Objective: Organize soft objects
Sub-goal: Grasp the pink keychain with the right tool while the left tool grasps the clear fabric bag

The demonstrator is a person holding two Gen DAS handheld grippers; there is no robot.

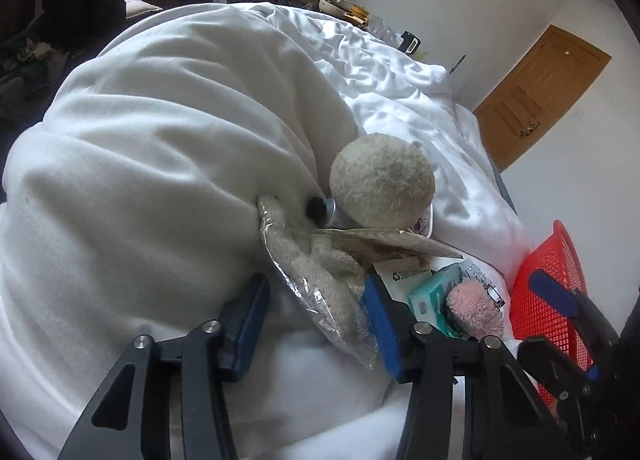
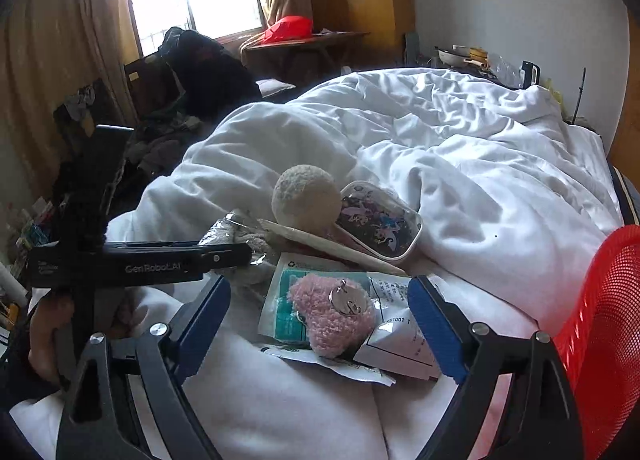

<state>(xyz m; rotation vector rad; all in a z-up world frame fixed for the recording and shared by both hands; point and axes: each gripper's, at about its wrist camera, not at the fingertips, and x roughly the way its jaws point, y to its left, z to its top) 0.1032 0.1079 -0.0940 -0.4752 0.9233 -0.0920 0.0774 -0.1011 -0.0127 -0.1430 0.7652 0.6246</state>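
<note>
On the white duvet (image 1: 160,163) lies a clear plastic bag with a grey plush piece (image 1: 320,292) inside. My left gripper (image 1: 316,284) straddles it; the right pad touches the bag, the left pad stands off, so it is open. A cream fluffy ball (image 1: 382,183) (image 2: 306,199) rests just beyond. In the right wrist view a pink fluffy heart keychain (image 2: 328,316) lies on paper packets, between the wide-open fingers of my right gripper (image 2: 320,288), untouched. The left gripper (image 2: 236,252) shows side-on at the bag (image 2: 240,236).
A red mesh basket (image 2: 600,300) (image 1: 552,268) stands at the bed's right edge. Around the soft things lie a teal tissue pack (image 1: 432,292), a cartoon-print pouch (image 2: 380,223), a black-capped tube (image 1: 320,209) and white packets (image 2: 404,340). A hand (image 2: 44,340) holds the left gripper.
</note>
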